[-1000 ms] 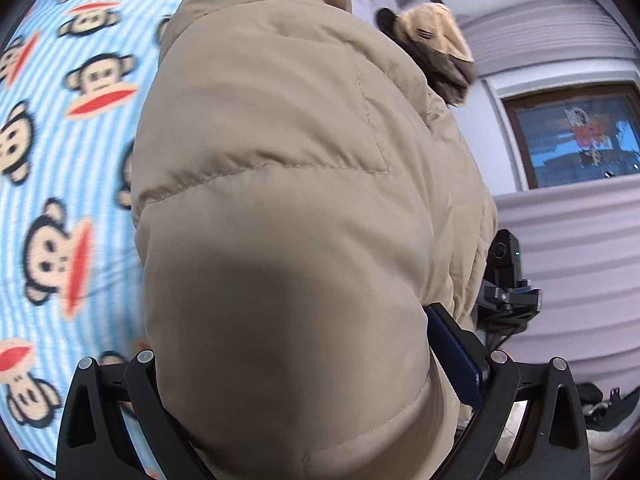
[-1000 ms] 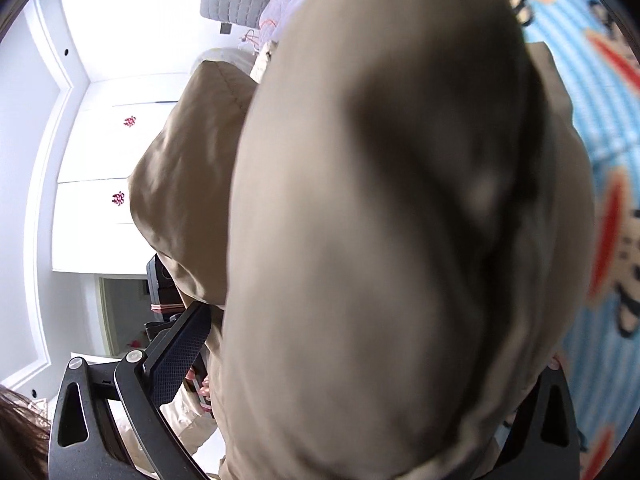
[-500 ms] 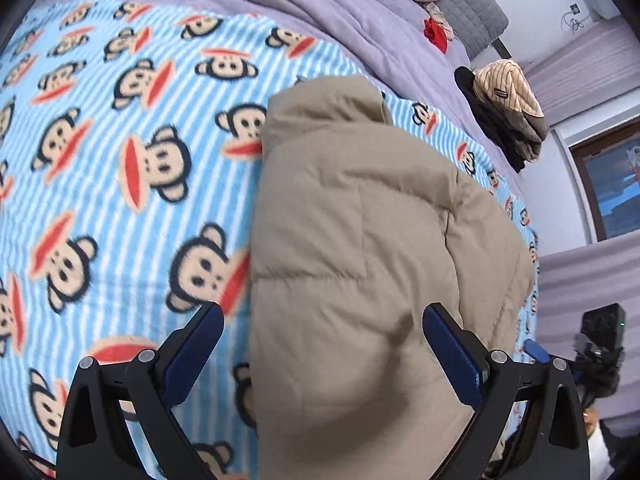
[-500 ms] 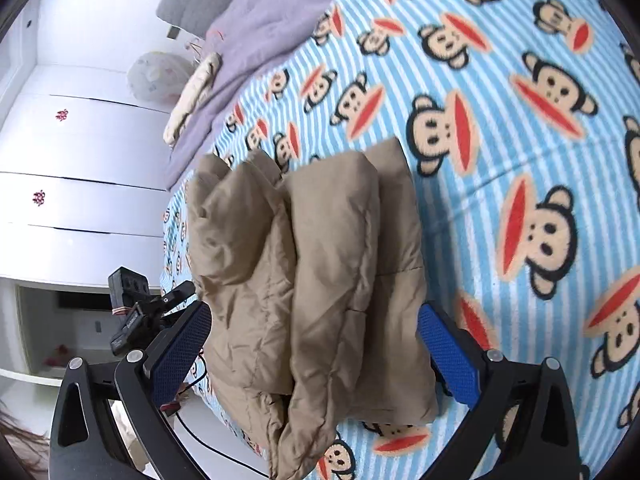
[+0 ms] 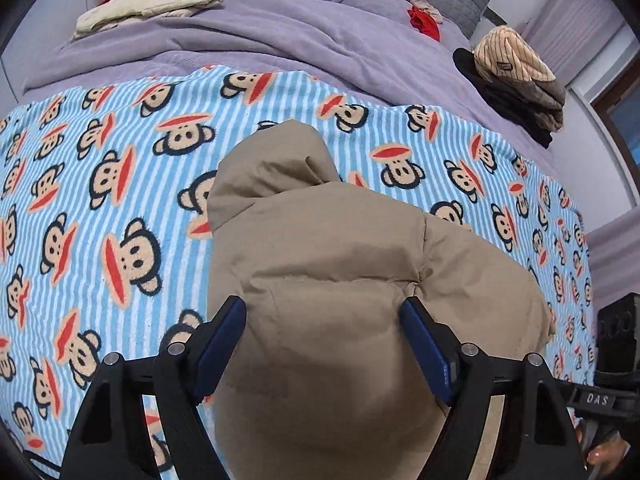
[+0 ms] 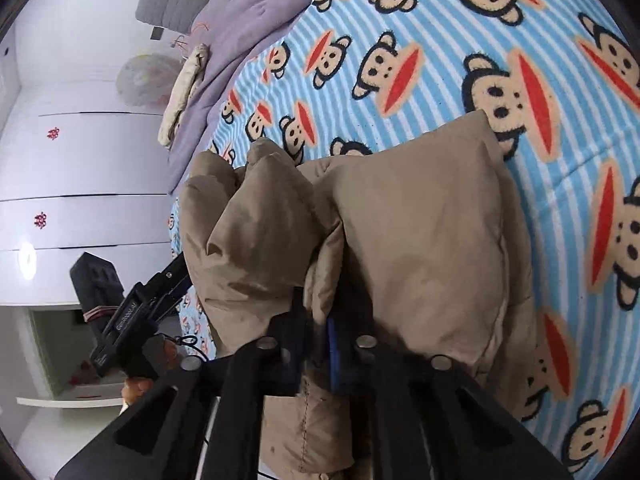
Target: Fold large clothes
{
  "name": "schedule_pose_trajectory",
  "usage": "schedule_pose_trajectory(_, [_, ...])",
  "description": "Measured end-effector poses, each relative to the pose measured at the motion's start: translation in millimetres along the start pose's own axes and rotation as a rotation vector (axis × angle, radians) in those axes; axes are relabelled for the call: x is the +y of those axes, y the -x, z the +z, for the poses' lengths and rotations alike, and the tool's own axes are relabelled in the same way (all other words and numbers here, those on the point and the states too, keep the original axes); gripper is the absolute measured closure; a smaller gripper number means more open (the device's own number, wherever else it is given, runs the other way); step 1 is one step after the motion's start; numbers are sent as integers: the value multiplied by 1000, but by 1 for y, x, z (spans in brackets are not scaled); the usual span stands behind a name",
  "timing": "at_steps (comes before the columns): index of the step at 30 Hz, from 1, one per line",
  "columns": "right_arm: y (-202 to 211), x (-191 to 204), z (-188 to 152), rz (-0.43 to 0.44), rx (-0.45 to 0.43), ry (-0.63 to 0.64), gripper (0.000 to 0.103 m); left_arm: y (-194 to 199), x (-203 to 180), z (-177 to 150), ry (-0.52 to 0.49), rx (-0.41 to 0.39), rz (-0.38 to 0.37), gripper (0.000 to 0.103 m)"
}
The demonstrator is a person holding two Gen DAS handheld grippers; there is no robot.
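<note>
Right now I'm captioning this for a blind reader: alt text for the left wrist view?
A puffy tan jacket, folded into a bundle, lies on a blue-striped monkey-print blanket, bulging between the open left gripper. Behind, a purple duvet holds stacked clothes.

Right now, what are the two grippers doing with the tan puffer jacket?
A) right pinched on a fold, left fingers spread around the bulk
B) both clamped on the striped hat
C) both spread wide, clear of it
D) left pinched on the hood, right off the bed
A: the right gripper has its fingers nearly together on a fold of the tan puffer jacket, while the left gripper straddles the jacket's bulk, fingers apart.
</note>
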State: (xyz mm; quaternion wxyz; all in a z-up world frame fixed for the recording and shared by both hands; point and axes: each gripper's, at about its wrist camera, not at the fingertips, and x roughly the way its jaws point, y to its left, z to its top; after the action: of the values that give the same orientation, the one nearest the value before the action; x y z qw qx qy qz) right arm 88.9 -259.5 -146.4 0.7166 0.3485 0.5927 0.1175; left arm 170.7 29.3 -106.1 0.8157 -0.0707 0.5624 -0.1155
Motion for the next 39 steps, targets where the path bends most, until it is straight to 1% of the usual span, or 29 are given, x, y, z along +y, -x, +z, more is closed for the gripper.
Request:
schedule_pose_trajectory(2, [-1,3,-6,-117,-7,64,95,-14,-18,4,-39,19,51,22])
schedule_pose_trajectory(3, [-7,-2,-6,-152,-4,70,95,-23,-26,6,-48,31,70,22])
schedule_pose_trajectory(5, [-11,-17,-13,-196,9,58,96,-38,-41,9,-57,50,93,21])
schedule_pose_trajectory(7, [-13,-31,-19,-222,1,44,96,-51,-56,10,-95,64,135,21])
schedule_pose_trajectory(9, [-13,-43,-24,-238,-4,35,96,-60,-67,8,-139,76,175,21])
schedule_pose_trajectory(11, [-11,-49,-29,-240,-3,12,97,-63,-72,6,-159,79,198,21])
schedule_pose_trajectory(14, [3,-46,-36,-245,-35,10,96,-64,-68,6,-156,82,197,21])
schedule_pose_trajectory(16, [21,-37,-41,-239,-97,23,96,-64,-66,6,-153,85,194,21])
schedule_pose_trajectory(19, [50,-12,-40,-269,-237,120,96,-64,-68,5,-158,83,204,21])
schedule_pose_trajectory(20, [54,-2,-35,-266,-267,147,96,-64,-69,4,-160,81,209,21])
schedule_pose_trajectory(21, [54,8,-28,-259,-287,165,96,-64,-69,4,-161,79,212,21])
schedule_pose_trajectory(23, [42,23,-10,-248,-285,190,96,-64,-69,3,-163,78,215,21])
schedule_pose_trajectory(24, [31,28,-2,-267,-275,200,96,-64,-69,4,-162,78,215,21])
schedule_pose_trajectory(25, [19,29,4,-309,-255,207,96,-62,-68,4,-159,78,214,21])
schedule_pose_trajectory(27, [-5,14,11,-400,-186,166,97,-50,-63,5,-143,78,194,21])
schedule_pose_trajectory(28, [-17,1,13,-397,-144,114,98,-41,-60,4,-136,72,176,21])
schedule_pose_trajectory(29, [-22,-11,12,-367,-132,66,100,-29,-55,1,-132,61,158,21])
schedule_pose_trajectory(31, [-22,-24,10,-331,-143,16,101,-4,-44,-11,-131,26,113,21])
schedule_pose_trajectory(33, [-22,-27,10,-333,-143,28,101,19,-32,-32,-135,6,83,21])
schedule_pose_trajectory(35, [-24,-25,9,-356,-135,63,101,38,-22,-57,-135,4,49,21])
schedule_pose_trajectory(37, [-26,-25,8,-372,-133,80,101,48,-15,-86,-122,19,17,21])
schedule_pose_trajectory(39, [-29,-25,7,-385,-139,90,101,47,-13,-112,-112,48,14,21])
